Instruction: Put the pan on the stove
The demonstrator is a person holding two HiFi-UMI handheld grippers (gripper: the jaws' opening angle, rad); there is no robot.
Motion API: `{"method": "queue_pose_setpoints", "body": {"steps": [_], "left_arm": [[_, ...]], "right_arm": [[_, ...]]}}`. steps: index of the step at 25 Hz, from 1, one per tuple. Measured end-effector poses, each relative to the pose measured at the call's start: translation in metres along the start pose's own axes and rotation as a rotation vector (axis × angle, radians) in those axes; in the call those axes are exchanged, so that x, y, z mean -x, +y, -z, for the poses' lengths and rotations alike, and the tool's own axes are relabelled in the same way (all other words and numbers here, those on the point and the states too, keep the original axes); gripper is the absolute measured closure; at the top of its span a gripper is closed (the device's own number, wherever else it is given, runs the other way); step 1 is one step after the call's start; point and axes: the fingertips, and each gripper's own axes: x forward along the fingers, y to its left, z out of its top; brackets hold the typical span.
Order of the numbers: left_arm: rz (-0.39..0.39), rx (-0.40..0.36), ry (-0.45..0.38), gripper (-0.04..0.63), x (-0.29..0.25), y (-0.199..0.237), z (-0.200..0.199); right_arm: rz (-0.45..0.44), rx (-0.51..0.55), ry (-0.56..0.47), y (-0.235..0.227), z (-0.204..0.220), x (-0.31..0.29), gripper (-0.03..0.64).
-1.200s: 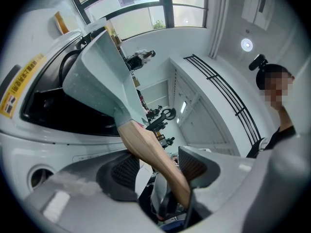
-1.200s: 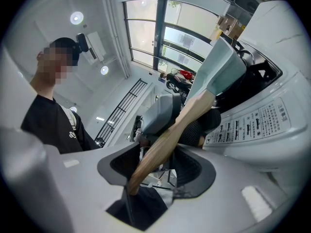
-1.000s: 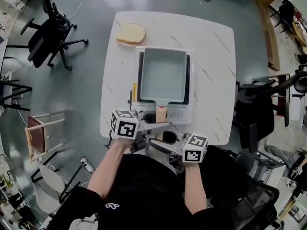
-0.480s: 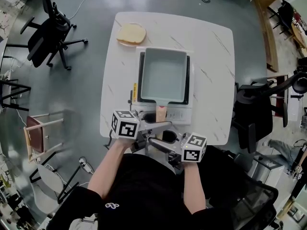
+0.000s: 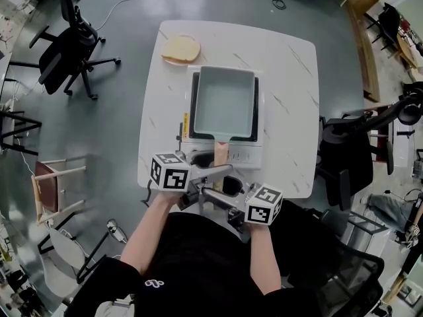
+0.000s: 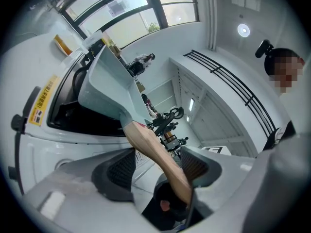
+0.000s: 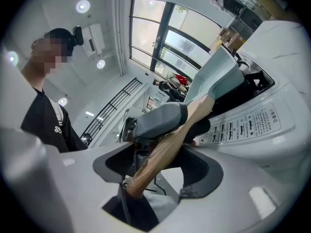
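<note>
Since the pan (image 5: 225, 102) sits flat and square on the stove (image 5: 246, 157), straight ahead of both sets of jaws, the placing itself reads as done and the step in hand is the release. The left gripper (image 5: 221, 172) and right gripper (image 5: 211, 193) meet from opposite sides at the pan's wooden handle (image 5: 221, 153), which points back off the stove towards the person at the near edge of the desk (image 5: 291, 98).

Left gripper view: the jaws have just been opening and stand wide apart. The handle runs between them, nearer one pad than the other, but neither pad is seen pressing on it.

Right gripper view: likewise, the jaws have just been opening and stand wide. The handle crosses the gap at a slant and is not clamped.

A slice of bread (image 5: 180, 47) lies well beyond the jaws, past the far corner of the stove, and plays no part.

Assessment: the task is at its end or very near it. The next move calls for drawing both grippers straight back along the handle's line, away from the stove. The jaws should be kept wide so that no pad catches the wood and drags or twists the pan off its seat. Risk is judged low, provided the withdrawal is level.
</note>
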Motion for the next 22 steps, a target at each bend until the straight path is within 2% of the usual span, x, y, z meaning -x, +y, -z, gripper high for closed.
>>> {"method": "queue_pose_setpoints", "body": {"steps": [4,8,14,17,22], "left_arm": [[-0.035,-0.019,-0.041,0.31,0.014,0.0,-0.001],[-0.082,-0.059,-0.123,0.31,0.03,-0.004,-0.009],[-0.151,-0.166,-0.229,0.311,0.056,-0.023,-0.011],[-0.183,-0.229,-0.27,0.331,0.07,-0.038,-0.006],[-0.235,-0.332,-0.334,0.427,0.093,-0.069,0.011]], "right_arm": [[0.064,0.014,-0.054,-0.004,-0.005,0.009,0.314],[0.127,0.041,-0.109,-0.007,-0.012,0.025,0.321],[0.219,0.108,-0.191,0.001,-0.012,0.048,0.342],[0.268,0.166,-0.25,0.014,-0.012,0.06,0.435],[0.29,0.27,-0.309,0.05,-0.001,0.07,0.539]]}}
